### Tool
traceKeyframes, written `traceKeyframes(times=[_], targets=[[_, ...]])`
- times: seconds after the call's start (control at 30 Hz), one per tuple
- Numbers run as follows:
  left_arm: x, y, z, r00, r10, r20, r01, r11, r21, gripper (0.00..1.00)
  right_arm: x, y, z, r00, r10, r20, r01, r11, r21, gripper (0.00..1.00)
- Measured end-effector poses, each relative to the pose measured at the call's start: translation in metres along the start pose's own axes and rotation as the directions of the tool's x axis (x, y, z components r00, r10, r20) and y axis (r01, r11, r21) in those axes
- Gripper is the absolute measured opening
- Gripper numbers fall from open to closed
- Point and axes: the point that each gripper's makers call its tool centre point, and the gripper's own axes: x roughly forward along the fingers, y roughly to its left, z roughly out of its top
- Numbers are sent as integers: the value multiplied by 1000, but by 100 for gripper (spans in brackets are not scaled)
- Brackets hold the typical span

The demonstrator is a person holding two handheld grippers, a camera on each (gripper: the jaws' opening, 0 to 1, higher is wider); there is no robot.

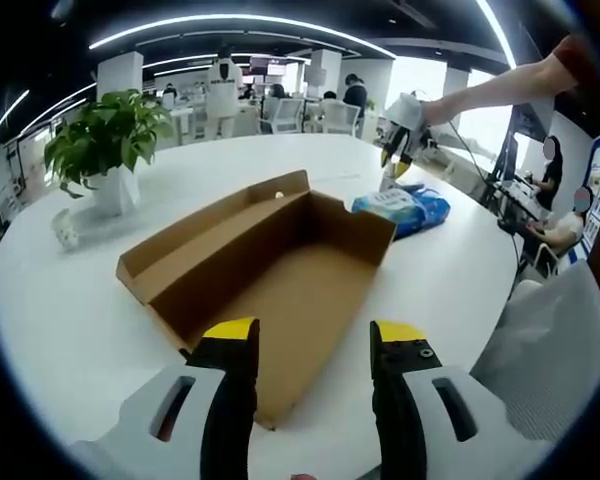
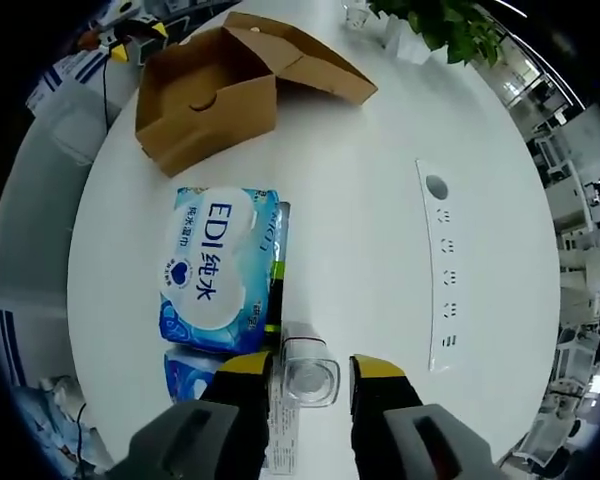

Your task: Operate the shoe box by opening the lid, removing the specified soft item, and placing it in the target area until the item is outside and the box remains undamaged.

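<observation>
left gripper view
left gripper (image 1: 313, 345): jaws parted, nothing between them, hanging over the near end of the shoe box.
shoe box (image 1: 280, 270): brown cardboard, lid already swung back, cavity looks bare; its long axis runs away from the jaws toward the far right.
wipes pack (image 1: 405, 208): blue soft pack lying on the white table (image 1: 100, 330) just past the box's far corner, outside it.
right gripper (image 1: 398, 140): held above the pack by the person's outstretched arm.
potted plant (image 1: 105, 145): far left, well apart from the box.

right gripper view
right gripper (image 2: 311, 368): jaws apart, not clamping anything; a small clear cap-like piece (image 2: 310, 375) sits between the tips, what it belongs to i cannot tell.
wipes pack (image 2: 218, 268): straight ahead and slightly left of the jaws, long axis in line with them.
shoe box (image 2: 215, 95): beyond the pack, open.
nearer hand: the right one, by my reading; the pack seems already placed.
</observation>
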Motion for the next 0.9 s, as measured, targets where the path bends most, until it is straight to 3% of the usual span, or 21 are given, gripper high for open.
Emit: traceKeyframes(times=[0.17,0.27,0.4,0.6,0.73,0.9], targets=[[0,0,3,1000,-2,10,2,1000,-3,44,-13,-1,2,999,-22,30,20,998,52,29],[0,-2,6,1000,-6,20,6,1000,-3,44,-22,-3,7,995,-39,91,26,991,132,30],[-1,-3,12,999,-13,37,13,1000,-5,44,-31,0,5,994,-45,103,28,987,159,31],[-4,-4,19,998,-18,65,19,1000,-22,44,-46,4,6,983,-79,166,33,965,261,33],[-7,-3,21,997,-15,75,17,999,-28,44,-57,4,10,966,-133,224,48,935,350,34],[-12,-1,23,995,-10,99,15,998,-56,44,-75,6,20,922,-218,320,35,870,491,33]])
